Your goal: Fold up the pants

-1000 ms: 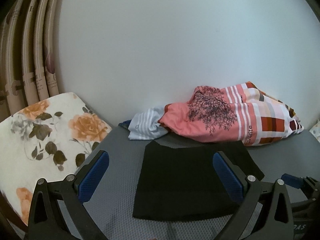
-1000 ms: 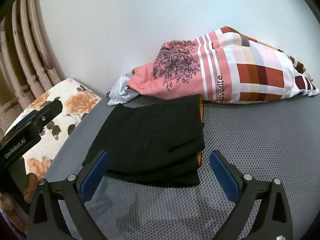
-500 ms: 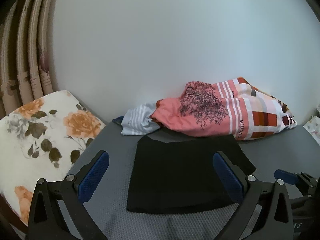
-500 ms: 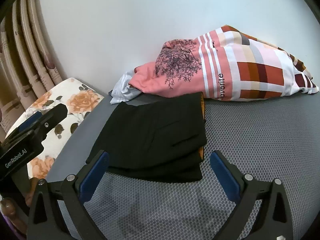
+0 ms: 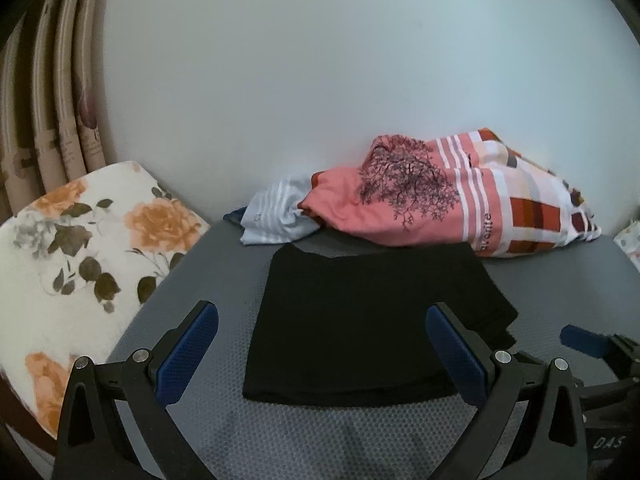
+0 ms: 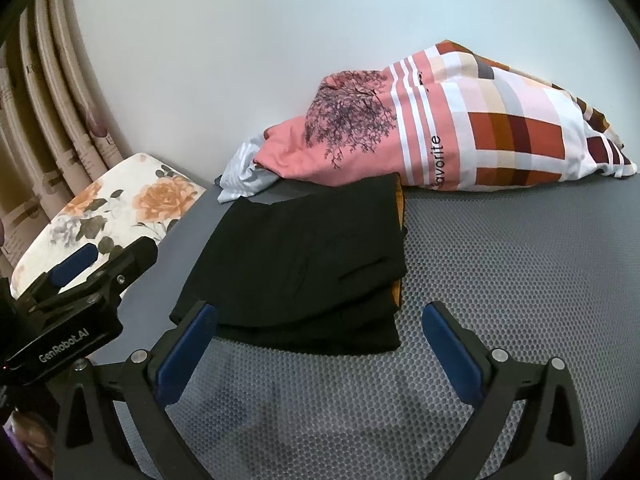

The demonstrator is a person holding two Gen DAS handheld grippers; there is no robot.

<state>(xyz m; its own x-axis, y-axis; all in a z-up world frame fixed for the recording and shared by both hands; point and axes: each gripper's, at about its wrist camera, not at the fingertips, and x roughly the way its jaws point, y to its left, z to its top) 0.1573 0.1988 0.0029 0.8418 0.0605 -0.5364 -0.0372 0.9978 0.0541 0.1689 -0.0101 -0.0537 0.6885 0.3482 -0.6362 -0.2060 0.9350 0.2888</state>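
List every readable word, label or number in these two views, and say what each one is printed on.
"GenRobot.AI": white lettering on the black body of the left tongs, seen in the right wrist view.
"favorite": black print running up a white stripe of the pink patterned cloth.
"DAS" or similar: faint marking on the right tongs body in the left wrist view, too dim to read surely.
Curtain lettering: too blurred.

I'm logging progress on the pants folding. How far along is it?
Done, it seems: the black pants lie as a compact, layered rectangle on the grey mat. In hand: nothing; left claw and right claw are open above the mat. Left: seemingly nothing.
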